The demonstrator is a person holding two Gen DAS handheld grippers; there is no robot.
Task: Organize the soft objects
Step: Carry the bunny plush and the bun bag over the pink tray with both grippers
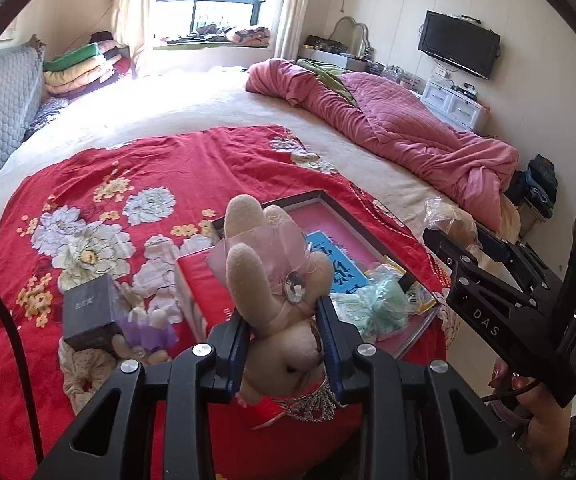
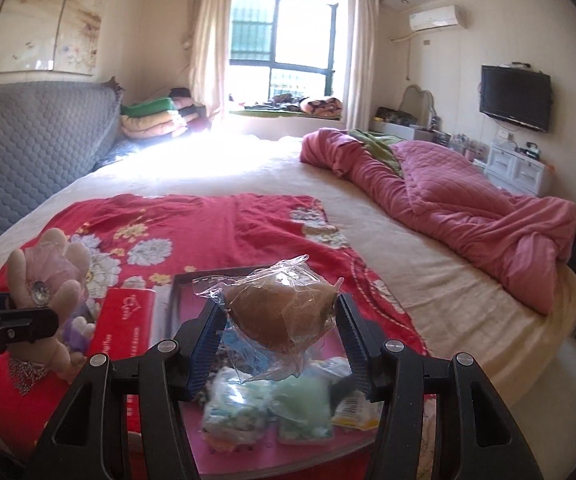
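The left gripper (image 1: 284,344) is holding a plush rabbit (image 1: 280,304) above the bed; its jaws are narrow and pressing on both sides of the rabbit's body, with the ears sticking up past the blue pads (image 1: 330,340). A pink gauze bow with a shiny brooch is sitting on the rabbit's head, and a beaded red skirt is hanging below the jaws.

The right gripper (image 2: 280,336) is holding a brown soft toy in a clear plastic bag (image 2: 284,312); its jaws are standing about half open and closing on the bag from both sides. In the left wrist view a hand (image 1: 536,408) is gripping the handle of that gripper at the right edge.

Both things are hanging over a red floral blanket (image 1: 168,168) spread on the bed (image 1: 208,108). Beneath them a dark-framed pink tray (image 2: 320,436) is lying on the blanket, carrying pale green bagged items (image 2: 272,404) and a blue card (image 1: 340,264). A red box (image 2: 124,320) is lying just beside the tray. Left of it a dark box (image 1: 88,312) and a small purple plush (image 1: 148,328) are resting on the blanket. A pink quilt (image 1: 388,128) is lying bunched on the bed's far right side.
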